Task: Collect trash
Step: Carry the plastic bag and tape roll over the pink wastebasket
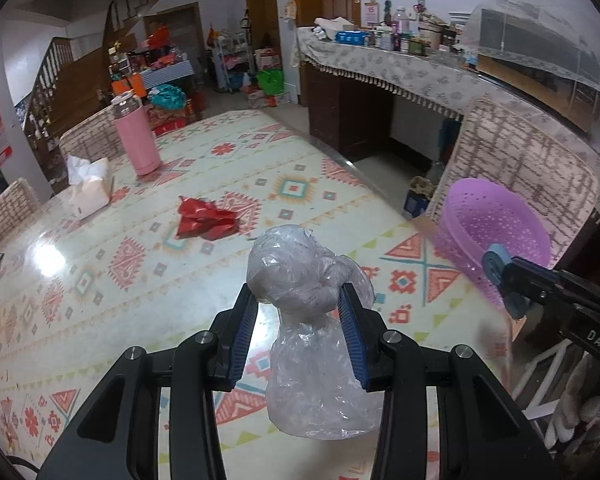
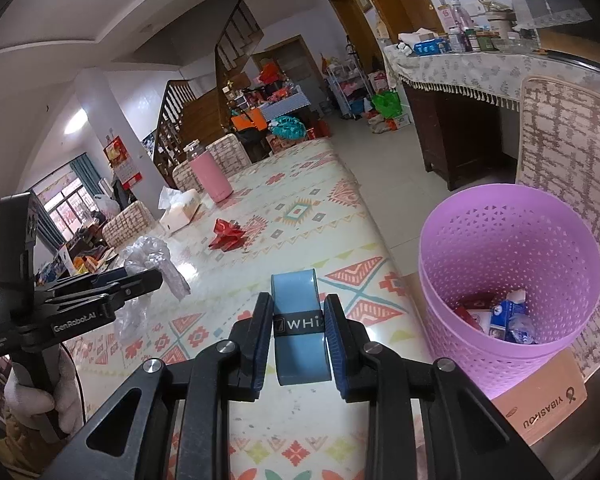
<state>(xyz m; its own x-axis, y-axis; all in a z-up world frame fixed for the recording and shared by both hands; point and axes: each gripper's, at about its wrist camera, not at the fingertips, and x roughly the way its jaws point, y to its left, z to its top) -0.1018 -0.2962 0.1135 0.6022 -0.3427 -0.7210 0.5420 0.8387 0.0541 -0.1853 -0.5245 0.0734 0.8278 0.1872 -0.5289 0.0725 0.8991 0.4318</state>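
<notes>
Trash is split between both grippers and the bin. The left gripper (image 1: 298,304) has its jaws closed narrow on a crumpled clear plastic bag (image 1: 316,320), pinched near the bag's upper bulge, with the rest hanging down between the fingers above the table (image 1: 100,280). In the right wrist view that same bag (image 2: 152,260) sticks out past the left gripper (image 2: 132,280), well to the left of the bin.

The right gripper (image 2: 298,320) holds a blue roll (image 2: 300,328) with a black band, its jaws pressed against both sides of the roll. It sits just left of the bin (image 2: 508,280), outside the rim. From the left wrist view the right gripper (image 1: 504,280) shows with the roll (image 1: 496,264) in front of the bin (image 1: 496,240).

The purple perforated bin stands on a tan box (image 2: 540,396) at the table's edge, in front of a chair (image 2: 572,152). Inside it lie cartons and wrappers (image 2: 504,316).

A red wrapper (image 1: 206,218) lies crumpled on the table, well beyond the bin toward the far end. Farther that way stand a pink bottle (image 1: 136,140) and a tissue box (image 1: 92,188), near each other.
</notes>
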